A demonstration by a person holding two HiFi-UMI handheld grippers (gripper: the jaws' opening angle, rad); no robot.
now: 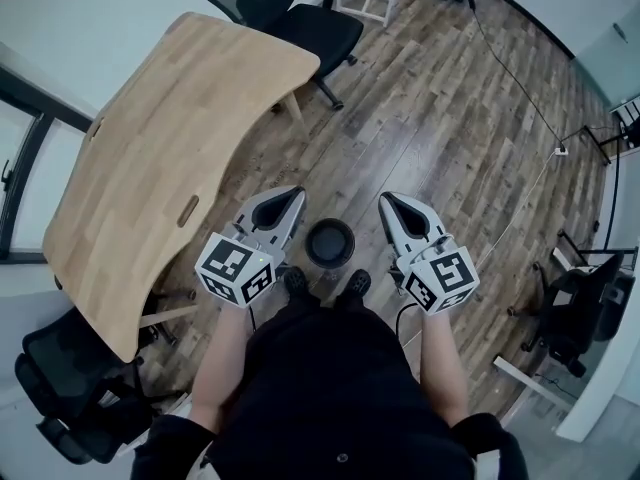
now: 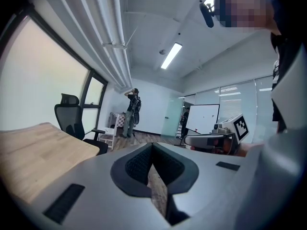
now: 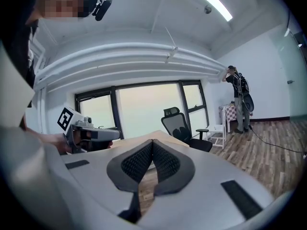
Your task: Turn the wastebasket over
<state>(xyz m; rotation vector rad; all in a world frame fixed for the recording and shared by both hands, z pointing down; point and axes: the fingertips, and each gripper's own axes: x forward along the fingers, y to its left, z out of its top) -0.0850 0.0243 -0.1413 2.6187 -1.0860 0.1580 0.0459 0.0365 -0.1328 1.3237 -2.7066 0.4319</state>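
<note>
A small round black wastebasket (image 1: pixel 329 242) stands upright on the wooden floor just ahead of the person's shoes, its mouth facing up. My left gripper (image 1: pixel 291 197) hangs to its left and my right gripper (image 1: pixel 391 202) to its right, both well above the floor and apart from it. Each one is shut with nothing between its pads. In the left gripper view my left gripper (image 2: pixel 152 147) points nearly level across the room, and so does my right gripper (image 3: pixel 152 145) in the right gripper view. Neither gripper view shows the basket.
A light wooden desk (image 1: pixel 170 158) fills the left side, with a black office chair (image 1: pixel 290 13) behind it and another (image 1: pixel 70 388) at the near left. A cable (image 1: pixel 515 83) runs over the floor at right. A person (image 2: pixel 132 111) stands far across the room.
</note>
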